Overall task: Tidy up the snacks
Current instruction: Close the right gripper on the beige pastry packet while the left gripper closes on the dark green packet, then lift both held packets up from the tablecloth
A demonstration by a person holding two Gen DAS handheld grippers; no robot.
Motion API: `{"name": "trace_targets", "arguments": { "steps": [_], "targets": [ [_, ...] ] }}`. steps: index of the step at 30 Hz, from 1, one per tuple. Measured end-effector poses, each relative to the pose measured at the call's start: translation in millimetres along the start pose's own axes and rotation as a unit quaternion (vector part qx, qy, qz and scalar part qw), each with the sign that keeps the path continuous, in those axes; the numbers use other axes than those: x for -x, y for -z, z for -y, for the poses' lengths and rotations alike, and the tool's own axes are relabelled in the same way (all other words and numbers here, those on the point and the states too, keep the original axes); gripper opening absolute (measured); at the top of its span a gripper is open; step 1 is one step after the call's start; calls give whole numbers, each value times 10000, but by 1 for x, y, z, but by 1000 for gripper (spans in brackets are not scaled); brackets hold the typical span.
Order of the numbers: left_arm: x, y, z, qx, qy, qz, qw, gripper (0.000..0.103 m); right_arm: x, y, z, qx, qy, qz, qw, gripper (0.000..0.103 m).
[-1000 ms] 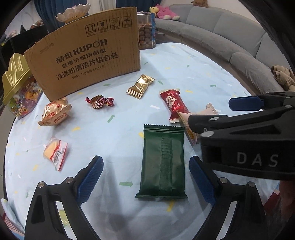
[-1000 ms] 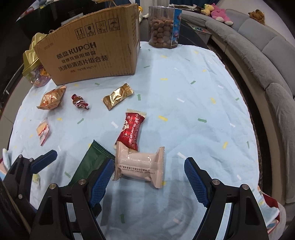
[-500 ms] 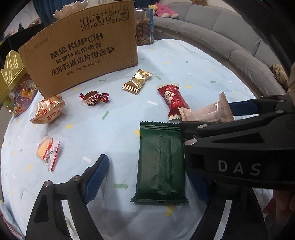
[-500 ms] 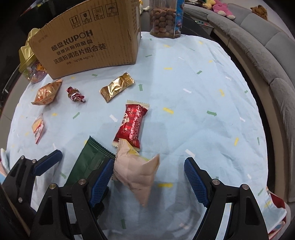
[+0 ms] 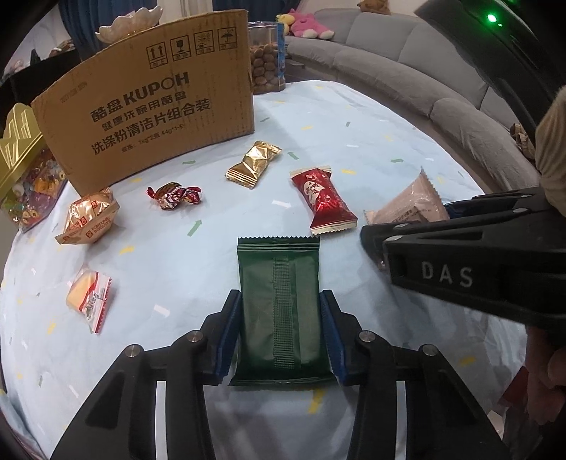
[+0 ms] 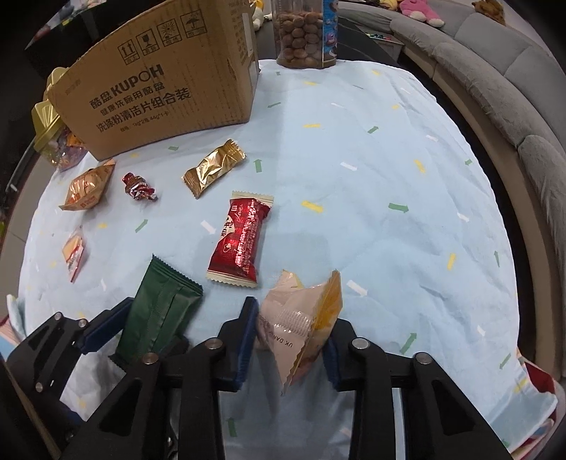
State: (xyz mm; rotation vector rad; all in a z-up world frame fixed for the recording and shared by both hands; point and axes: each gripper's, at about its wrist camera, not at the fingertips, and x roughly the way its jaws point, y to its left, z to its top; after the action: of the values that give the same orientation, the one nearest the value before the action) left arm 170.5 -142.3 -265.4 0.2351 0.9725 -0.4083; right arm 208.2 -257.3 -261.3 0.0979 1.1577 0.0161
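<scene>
My left gripper [image 5: 280, 323] closes on the green packet [image 5: 279, 304], right gripper [image 6: 290, 339] on the pink packet [image 6: 300, 318]; I'd lift both steadily toward the upper-left box [image 5: 148, 106].

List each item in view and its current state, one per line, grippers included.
Left gripper: jaws closing, pads against the green packet.
Green packet: flat on the cloth, between the pads.
Right gripper: jaws closing on the pink packet.
Pink packet: crumpled, tilted up.
Red packet: lying free.
Gold packet: lying free.
Cardboard box: upright, top open.
Nut jar: upright, full.
</scene>
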Motion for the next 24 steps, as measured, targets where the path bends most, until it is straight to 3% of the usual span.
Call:
{"name": "trace_targets", "arguments": {
  "steps": [24],
  "targets": [
    [33, -12, -17, 181, -333, 350, 9987, 43, 38, -1, -6, 71, 109, 403, 9991, 33]
  ]
}}
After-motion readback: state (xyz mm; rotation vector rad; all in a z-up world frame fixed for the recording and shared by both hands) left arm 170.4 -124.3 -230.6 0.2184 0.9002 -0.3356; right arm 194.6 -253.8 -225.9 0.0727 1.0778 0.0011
